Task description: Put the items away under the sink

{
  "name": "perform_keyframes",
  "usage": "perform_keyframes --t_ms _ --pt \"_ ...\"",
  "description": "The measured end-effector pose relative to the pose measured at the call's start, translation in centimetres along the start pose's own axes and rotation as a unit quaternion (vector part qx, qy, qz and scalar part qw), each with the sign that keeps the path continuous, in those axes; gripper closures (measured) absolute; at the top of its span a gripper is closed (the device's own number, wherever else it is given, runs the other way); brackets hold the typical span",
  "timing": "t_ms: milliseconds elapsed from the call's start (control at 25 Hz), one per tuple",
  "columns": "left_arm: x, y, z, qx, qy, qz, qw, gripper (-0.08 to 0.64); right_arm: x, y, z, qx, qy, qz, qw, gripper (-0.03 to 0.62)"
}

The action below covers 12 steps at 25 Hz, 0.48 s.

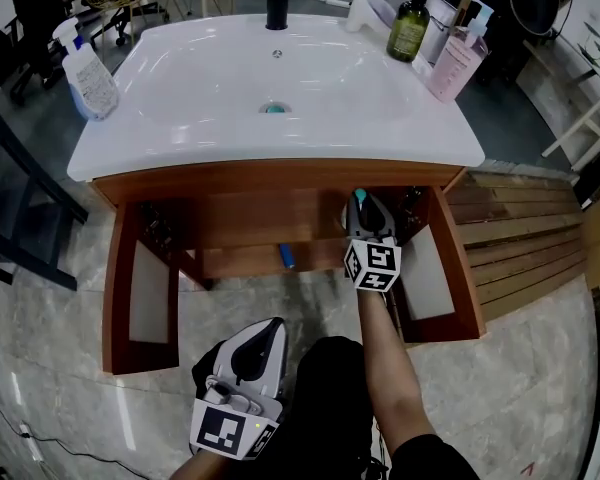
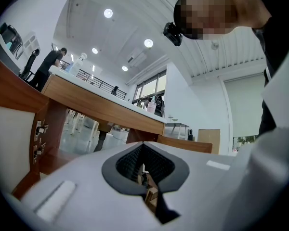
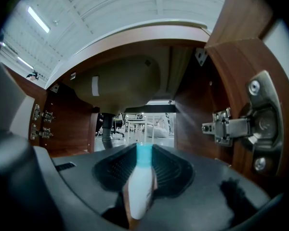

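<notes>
while reaching into the cupboard (image 1: 250, 218) under the sink (image 1: 180, 118), grips a white bottle (image 3: 140, 186) with a blue cap in the right claw (image 1: 361, 204), cap pointing inward. holds the left claw (image 1: 268, 328) low by the legs, pinched narrow, nothing inside.

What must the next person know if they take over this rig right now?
Right claw: shut on a white bottle with a teal cap, inside the open cabinet under the sink, not yet released.
Left claw: shut, empty, low by the lap.
Done: a blue item lies in the cabinet.
Left: set the white bottle down. The green bottle and pink bottle stand on the sink top, and the spray bottle at its left edge.
</notes>
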<state>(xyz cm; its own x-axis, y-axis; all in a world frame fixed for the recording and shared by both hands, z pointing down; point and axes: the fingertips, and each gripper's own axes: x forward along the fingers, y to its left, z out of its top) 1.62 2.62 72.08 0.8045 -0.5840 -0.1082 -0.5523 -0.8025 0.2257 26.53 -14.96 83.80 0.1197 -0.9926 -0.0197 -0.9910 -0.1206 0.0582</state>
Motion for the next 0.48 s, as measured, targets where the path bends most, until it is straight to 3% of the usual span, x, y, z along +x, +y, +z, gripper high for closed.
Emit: perform_keyframes --t_ms 480 --pt "0.3 0.7 0.2 -0.004 -0.005 -0.002 1.0000 0.555 -0.9 -0.1 2.2 -0.010 -0.031 -0.007 0.999 0.448"
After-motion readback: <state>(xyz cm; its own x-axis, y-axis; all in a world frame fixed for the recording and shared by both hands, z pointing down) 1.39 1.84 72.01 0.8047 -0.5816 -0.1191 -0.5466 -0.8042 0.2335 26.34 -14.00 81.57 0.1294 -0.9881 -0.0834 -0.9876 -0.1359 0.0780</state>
